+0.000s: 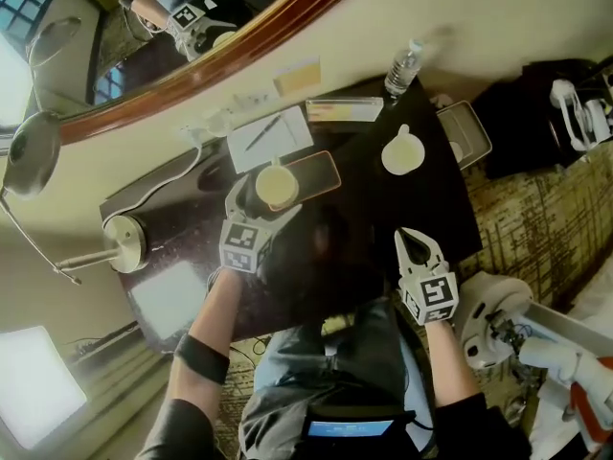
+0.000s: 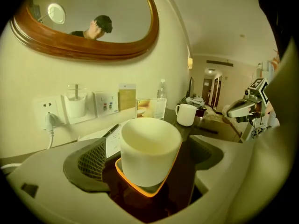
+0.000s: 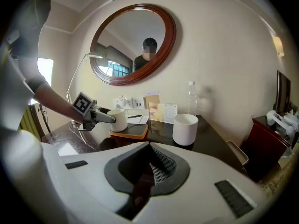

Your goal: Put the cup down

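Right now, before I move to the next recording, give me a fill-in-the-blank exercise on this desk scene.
1. The jaws of the left tool stand ____ on either side of the white cup, not pressing it.
2. That cup sits on a tray with an ____ rim.
3. The right tool is shut and holds ____.

Missing words: open; orange; nothing.

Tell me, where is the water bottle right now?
In the head view the water bottle stands at the dark desk's far edge against the wall, right of centre, just right of the clear card stand and beyond the lone white mug.
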